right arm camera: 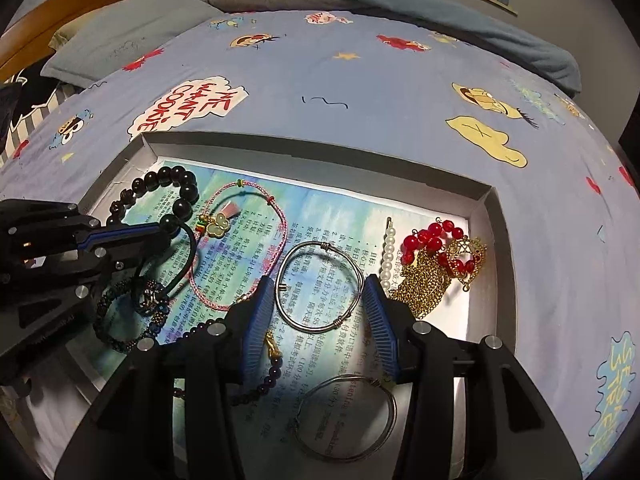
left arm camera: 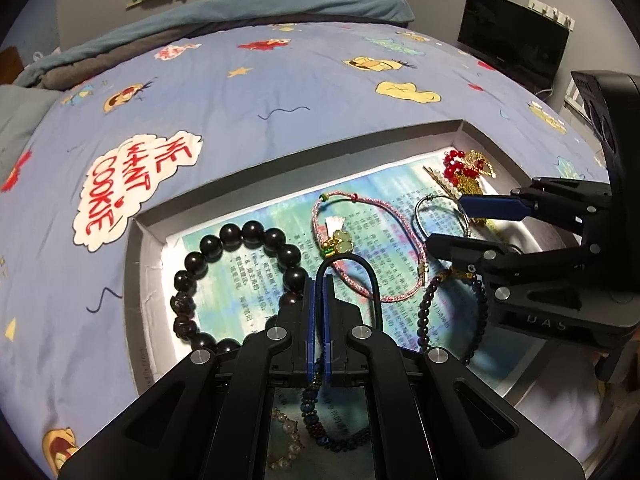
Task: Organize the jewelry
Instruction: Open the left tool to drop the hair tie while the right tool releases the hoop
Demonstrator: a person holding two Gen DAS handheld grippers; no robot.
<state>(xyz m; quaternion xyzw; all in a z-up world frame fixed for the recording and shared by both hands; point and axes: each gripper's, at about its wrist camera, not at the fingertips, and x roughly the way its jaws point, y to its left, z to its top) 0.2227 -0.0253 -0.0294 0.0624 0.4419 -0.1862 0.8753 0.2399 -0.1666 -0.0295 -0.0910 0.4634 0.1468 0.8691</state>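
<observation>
A grey tray (left arm camera: pixel 280 158) (right arm camera: pixel 312 146) lined with printed paper lies on the bed and holds the jewelry. My left gripper (left arm camera: pixel 319 280) (right arm camera: pixel 162 236) is shut on a thin black cord loop (left arm camera: pixel 370 276) (right arm camera: pixel 191 256). A black bead bracelet (left arm camera: pixel 236 280) (right arm camera: pixel 176 192) lies left of it, a pink cord bracelet with a green charm (left arm camera: pixel 362 240) (right arm camera: pixel 240 240) just beyond. My right gripper (right arm camera: pixel 318 294) (left arm camera: pixel 452 220) is open, its fingers either side of a silver wire bangle (right arm camera: pixel 320 286) (left arm camera: pixel 440 216). A second silver bangle (right arm camera: pixel 346 418) lies beneath it.
Red beads (right arm camera: pixel 432 244) (left arm camera: pixel 456 164), a gold chain (right arm camera: pixel 424 280), and a pearl hairpin (right arm camera: pixel 387 254) sit at the tray's right end. Dark small-bead bracelets (right arm camera: pixel 128 316) (left arm camera: pixel 452 312) lie near the front. Blue cartoon bedspread (left arm camera: pixel 240 100) surrounds the tray; a monitor (left arm camera: pixel 512 36) stands beyond.
</observation>
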